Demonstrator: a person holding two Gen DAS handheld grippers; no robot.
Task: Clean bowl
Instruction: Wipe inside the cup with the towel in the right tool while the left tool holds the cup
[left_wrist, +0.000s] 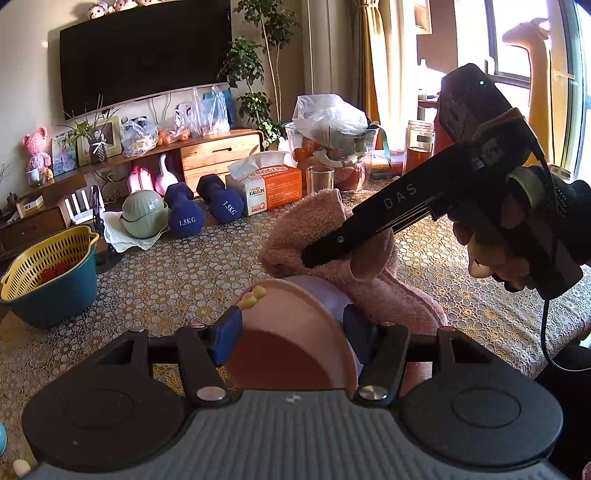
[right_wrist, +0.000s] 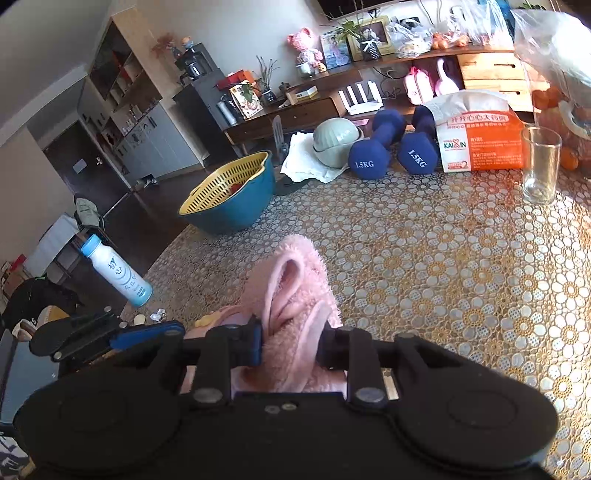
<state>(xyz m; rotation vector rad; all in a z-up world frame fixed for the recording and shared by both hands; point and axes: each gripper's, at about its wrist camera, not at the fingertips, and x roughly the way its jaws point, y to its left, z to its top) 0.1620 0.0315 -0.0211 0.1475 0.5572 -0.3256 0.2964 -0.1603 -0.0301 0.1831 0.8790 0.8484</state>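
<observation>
pinching the bowl (left_wrist: 291, 332) rim, left gripper (left_wrist: 291, 332); right gripper (right_wrist: 291, 345) clamps towel (right_wrist: 291, 295), open table (right_wrist: 461, 277) rightward

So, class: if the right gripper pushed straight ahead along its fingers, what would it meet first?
The right gripper is shut on the pink towel, which fills its line. Beyond that lies bare patterned tablecloth; depth is unclear, but the blue colander basin sits left of that line.
</observation>
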